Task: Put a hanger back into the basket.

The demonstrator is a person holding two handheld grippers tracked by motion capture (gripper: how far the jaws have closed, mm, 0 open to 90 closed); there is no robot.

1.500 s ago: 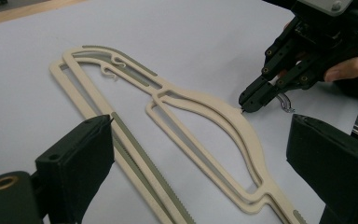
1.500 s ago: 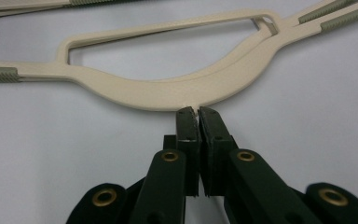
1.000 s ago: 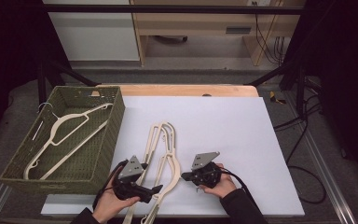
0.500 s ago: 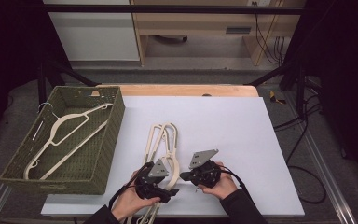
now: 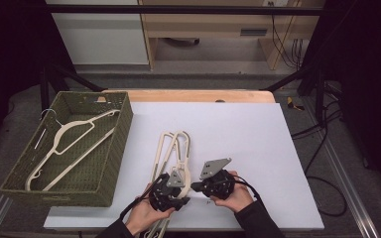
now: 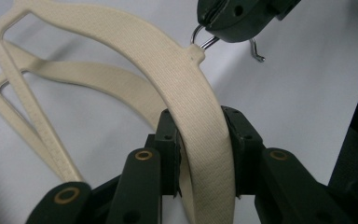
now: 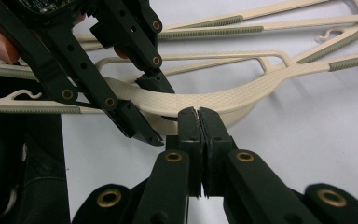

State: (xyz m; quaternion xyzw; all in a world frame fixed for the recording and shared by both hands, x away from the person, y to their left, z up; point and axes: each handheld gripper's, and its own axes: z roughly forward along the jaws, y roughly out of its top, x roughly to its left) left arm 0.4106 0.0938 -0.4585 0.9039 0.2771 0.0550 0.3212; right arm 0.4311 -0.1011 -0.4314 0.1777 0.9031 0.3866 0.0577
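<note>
Cream plastic hangers (image 5: 177, 148) lie stacked on the white table top (image 5: 248, 139). My left gripper (image 5: 182, 199) (image 6: 204, 140) has just been closing, and its pads now press on both sides of the top hanger's broad shoulder band (image 6: 168, 60). My right gripper (image 5: 197, 187) (image 7: 199, 122) is shut, with its tips at that hanger's neck. In the left gripper view the wire hook (image 6: 204, 43) runs into its jaws. In the right gripper view the left gripper (image 7: 147, 109) straddles the band (image 7: 242, 100).
A green woven basket (image 5: 115, 148) stands at the table's left with one cream hanger (image 5: 74, 134) lying in it. Cables hang off the right of the table. Both of the person's hands are near the front edge.
The left gripper has slid right onto the top hanger and its jaws have closed around the band. The right gripper has stayed shut at the hook.
</note>
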